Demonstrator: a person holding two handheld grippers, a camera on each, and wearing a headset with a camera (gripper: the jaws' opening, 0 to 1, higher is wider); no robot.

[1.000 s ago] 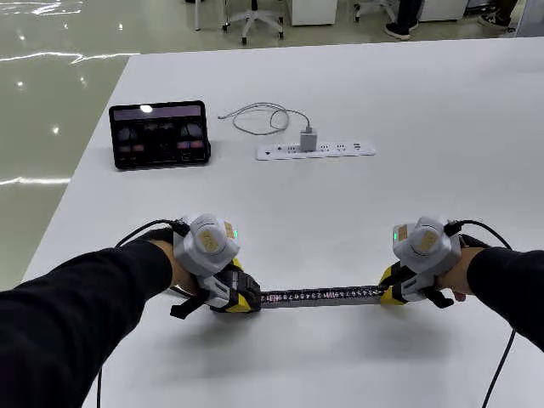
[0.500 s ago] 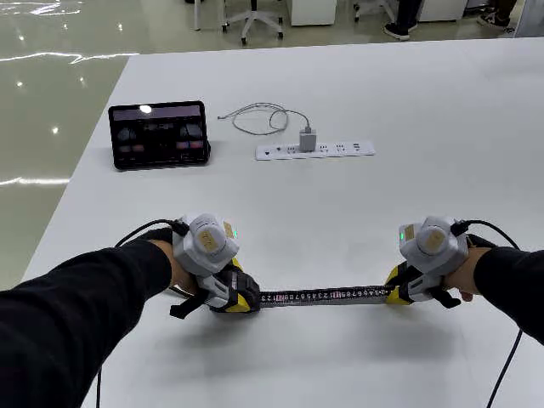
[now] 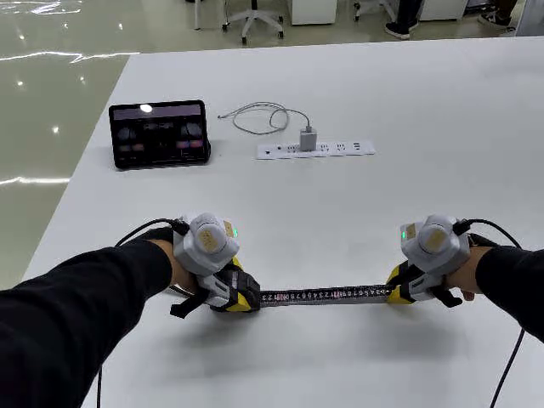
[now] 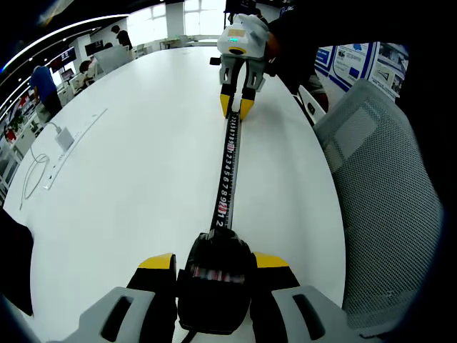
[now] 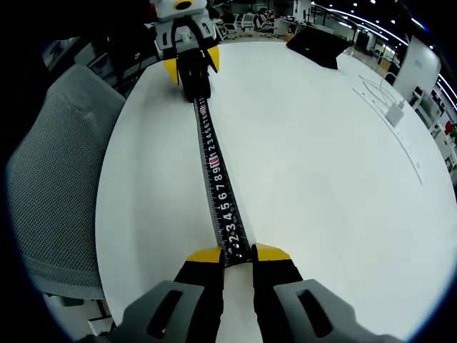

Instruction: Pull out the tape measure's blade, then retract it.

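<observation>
A black tape measure case (image 4: 214, 275) sits clamped between the yellow-tipped jaws of my left gripper (image 4: 214, 262), low on the white table (image 3: 340, 212). Its dark blade (image 3: 327, 296) with printed numbers runs flat over the table to my right gripper (image 3: 394, 293), which is shut on the blade's end (image 5: 235, 251). In the right gripper view the blade (image 5: 214, 168) stretches away to the case (image 5: 193, 77) held by the left gripper (image 5: 190, 68). The left gripper (image 3: 240, 297) in the head view covers most of the case.
A tablet (image 3: 159, 133) stands at the far left of the table. A white power strip (image 3: 316, 150) with a plugged charger and a looped cable (image 3: 257, 117) lies behind the middle. A grey mesh chair (image 4: 378, 193) stands by the near table edge. People sit in the room behind.
My right gripper has moved a little further right with the blade's end, so more blade is out. The left gripper and the case have stayed in place.
</observation>
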